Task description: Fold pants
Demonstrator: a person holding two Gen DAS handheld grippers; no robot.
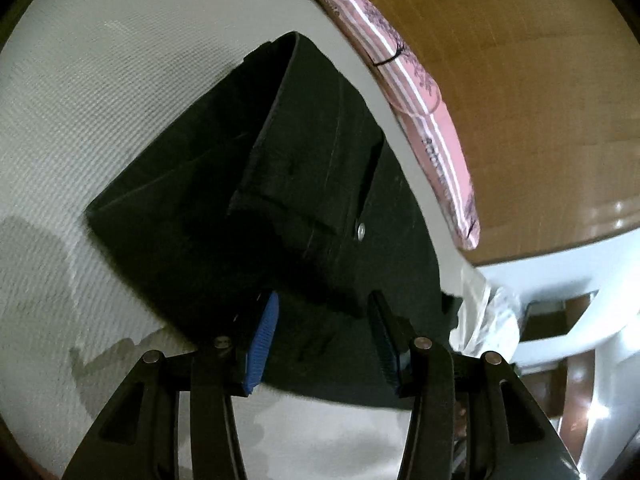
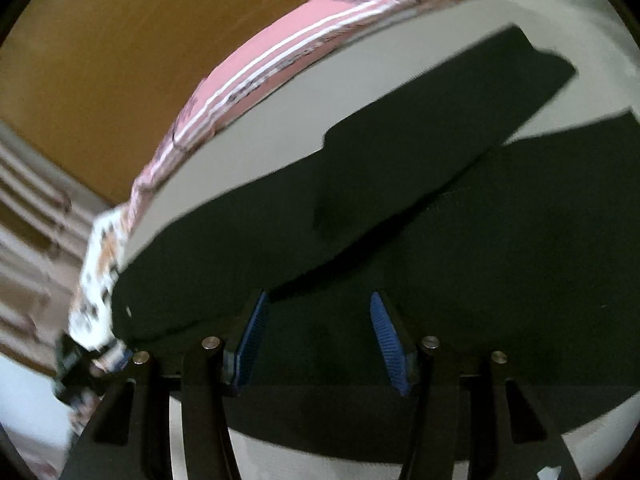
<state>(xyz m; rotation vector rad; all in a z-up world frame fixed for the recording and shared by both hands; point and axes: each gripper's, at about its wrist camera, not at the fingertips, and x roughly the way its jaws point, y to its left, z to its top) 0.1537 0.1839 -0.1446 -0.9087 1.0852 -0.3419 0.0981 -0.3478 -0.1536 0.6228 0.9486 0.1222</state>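
Black pants (image 1: 320,200) lie on a white textured bed cover (image 1: 100,120), partly folded, with a metal button (image 1: 361,231) showing near the waistband. My left gripper (image 1: 324,312) is open, its blue-padded fingers (image 1: 266,332) spread just above the near edge of the pants. In the right wrist view the black pants (image 2: 400,220) spread across the cover (image 2: 300,112), one layer folded over another. My right gripper (image 2: 318,312) is open above the dark fabric, nothing between its pads.
A pink striped cloth (image 1: 424,92) runs along the bed's far edge, also in the right wrist view (image 2: 280,64). Beyond it is a brown wooden floor (image 1: 520,80). A white chair or frame (image 1: 560,300) stands at the right. A patterned white cloth (image 2: 96,292) hangs at the left.
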